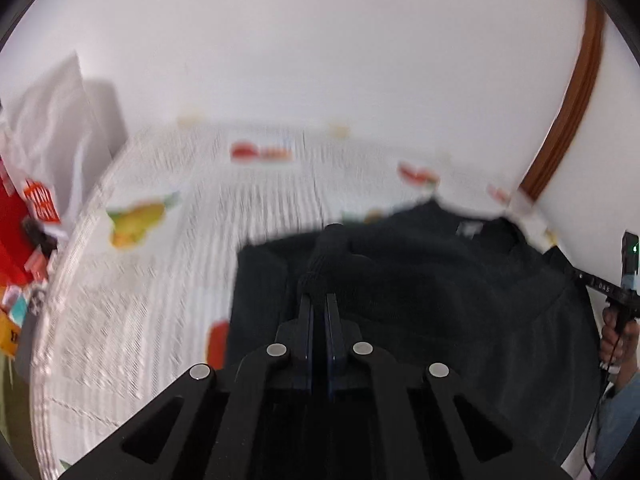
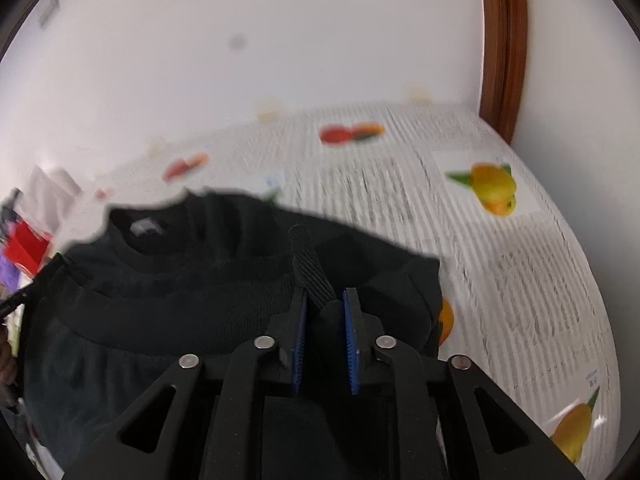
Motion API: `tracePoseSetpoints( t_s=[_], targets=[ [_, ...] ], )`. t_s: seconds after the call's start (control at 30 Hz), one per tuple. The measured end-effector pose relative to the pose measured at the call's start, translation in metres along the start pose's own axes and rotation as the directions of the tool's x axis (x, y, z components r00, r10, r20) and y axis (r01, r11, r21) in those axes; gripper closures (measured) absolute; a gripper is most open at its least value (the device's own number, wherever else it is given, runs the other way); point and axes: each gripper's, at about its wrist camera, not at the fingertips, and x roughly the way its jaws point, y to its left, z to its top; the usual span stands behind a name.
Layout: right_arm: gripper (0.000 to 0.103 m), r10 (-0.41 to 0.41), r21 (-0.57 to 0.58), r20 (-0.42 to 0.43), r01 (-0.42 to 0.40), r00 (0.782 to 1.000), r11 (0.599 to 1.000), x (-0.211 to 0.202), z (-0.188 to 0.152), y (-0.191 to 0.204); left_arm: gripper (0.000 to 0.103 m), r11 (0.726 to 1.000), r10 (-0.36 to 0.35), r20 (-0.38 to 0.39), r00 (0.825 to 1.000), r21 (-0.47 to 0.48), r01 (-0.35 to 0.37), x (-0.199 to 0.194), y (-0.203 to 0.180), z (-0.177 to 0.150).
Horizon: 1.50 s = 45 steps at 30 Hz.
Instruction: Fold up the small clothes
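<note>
A small black sweater (image 1: 420, 280) lies on a white tablecloth with fruit prints, its neck hole with a grey label toward the far side. My left gripper (image 1: 319, 300) is shut on the ribbed hem of the sweater and holds it up over the body. In the right wrist view the sweater (image 2: 192, 280) fills the lower left. My right gripper (image 2: 325, 300) is shut on another stretch of the ribbed hem (image 2: 308, 264), with the jaws a little apart around the thick cloth. Both views are blurred by motion.
The tablecloth (image 1: 160, 280) reaches a white wall at the back. A white bag and red packages (image 1: 32, 208) stand at the left edge. A brown wooden frame (image 2: 502, 40) rises at the right. A hand and the other gripper's handle (image 1: 622, 304) show at the far right.
</note>
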Motion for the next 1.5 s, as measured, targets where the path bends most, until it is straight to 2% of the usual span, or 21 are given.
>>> tracePoseSetpoints(
  t_s=[0.07, 0.1, 0.2, 0.3, 0.47, 0.57, 0.6, 0.67, 0.73, 0.77, 0.87, 0.93, 0.97, 1.03, 1.1, 1.13, 1.17, 1.2, 1.23, 1.37, 1.5],
  targets=[
    [0.088, 0.059, 0.035, 0.095, -0.062, 0.994, 0.997, -0.020, 0.003, -0.009, 0.098, 1.000, 0.010, 0.035, 0.999, 0.011, -0.010, -0.004, 0.000, -0.001],
    [0.088, 0.065, 0.054, 0.107, -0.071, 0.992, 0.996, -0.023, 0.005, -0.013, 0.098, 1.000, 0.024, 0.021, 1.000, 0.015, -0.024, 0.001, 0.000, -0.001],
    [0.088, -0.010, 0.058, 0.029, 0.009, 1.000, 0.998, -0.002, 0.009, -0.014, 0.098, 0.998, 0.063, -0.040, 0.997, 0.003, -0.063, 0.020, 0.001, -0.003],
    [0.088, -0.079, 0.030, -0.069, 0.081, 0.994, 0.996, 0.026, 0.005, -0.010, 0.098, 0.997, 0.081, -0.079, 0.994, -0.012, -0.083, 0.032, 0.002, -0.006],
    [0.084, -0.077, 0.026, -0.083, 0.079, 0.994, 0.997, 0.023, 0.006, -0.012, 0.095, 0.995, 0.097, -0.101, 0.990, -0.003, -0.098, 0.031, 0.003, -0.010],
    [0.065, -0.108, 0.015, -0.074, 0.109, 0.991, 0.994, 0.003, 0.000, -0.010, 0.093, 0.995, 0.095, -0.117, 0.989, 0.020, -0.093, 0.026, 0.000, -0.011],
    [0.060, -0.132, 0.014, -0.052, 0.133, 0.990, 0.991, -0.011, -0.005, -0.011, 0.092, 0.996, 0.091, -0.118, 0.989, 0.023, -0.089, 0.023, -0.001, -0.012],
    [0.057, -0.147, 0.013, -0.037, 0.148, 0.988, 0.989, -0.031, -0.015, -0.014, 0.075, 0.996, 0.085, -0.127, 0.988, 0.021, -0.082, 0.013, 0.001, -0.016],
    [0.050, -0.162, 0.015, -0.051, 0.163, 0.986, 0.987, -0.044, -0.027, -0.019, 0.062, 0.997, 0.075, -0.136, 0.988, 0.013, -0.074, 0.004, 0.004, -0.021],
    [0.049, -0.168, 0.020, -0.063, 0.170, 0.984, 0.985, -0.049, -0.036, -0.023, 0.059, 0.997, 0.072, -0.138, 0.988, 0.010, -0.072, 0.000, 0.006, -0.024],
    [0.049, -0.153, 0.042, -0.116, 0.159, 0.981, 0.986, -0.049, -0.055, -0.035, 0.058, 0.997, 0.076, -0.167, 0.983, 0.009, -0.075, -0.012, 0.014, -0.039],
    [0.049, -0.119, 0.067, -0.151, 0.130, 0.981, 0.989, -0.047, -0.066, -0.038, 0.057, 0.997, 0.074, -0.217, 0.973, 0.000, -0.076, -0.015, 0.022, -0.052],
    [0.049, -0.102, 0.079, -0.156, 0.115, 0.982, 0.990, -0.047, -0.070, -0.037, 0.057, 0.997, 0.071, -0.238, 0.969, -0.003, -0.074, -0.016, 0.024, -0.058],
    [0.049, -0.063, 0.093, -0.149, 0.078, 0.987, 0.993, -0.048, -0.076, -0.033, 0.057, 0.998, 0.055, -0.234, 0.971, -0.013, -0.059, -0.024, 0.029, -0.069],
    [0.050, -0.078, 0.078, -0.156, 0.091, 0.985, 0.993, -0.042, -0.077, -0.030, 0.057, 0.998, 0.053, -0.233, 0.971, -0.012, -0.057, -0.029, 0.030, -0.075],
    [0.054, -0.088, 0.067, -0.159, 0.100, 0.983, 0.993, -0.039, -0.076, -0.027, 0.059, 0.998, 0.050, -0.227, 0.973, -0.016, -0.055, -0.032, 0.031, -0.078],
    [0.063, -0.089, 0.054, -0.154, 0.098, 0.984, 0.994, -0.038, -0.075, -0.025, 0.070, 0.999, 0.041, -0.220, 0.975, -0.023, -0.048, -0.033, 0.031, -0.080],
    [0.078, -0.077, 0.041, -0.159, 0.084, 0.984, 0.996, -0.037, -0.073, -0.022, 0.078, 0.999, 0.015, -0.216, 0.976, -0.034, -0.022, -0.034, 0.030, -0.081],
    [0.087, -0.092, 0.014, -0.155, 0.095, 0.984, 0.995, -0.037, -0.070, -0.017, 0.090, 0.999, -0.005, -0.210, 0.978, -0.042, -0.004, -0.035, 0.028, -0.082],
    [0.091, -0.092, -0.038, -0.112, 0.088, 0.990, 0.995, -0.044, -0.054, -0.018, 0.095, 0.999, 0.047, -0.173, 0.984, 0.002, -0.048, -0.038, 0.011, -0.078],
    [0.091, -0.132, -0.041, -0.083, 0.129, 0.988, 0.991, -0.041, -0.030, -0.032, 0.095, 0.999, -0.008, -0.174, 0.985, -0.037, 0.002, -0.024, -0.002, -0.066]
  ],
)
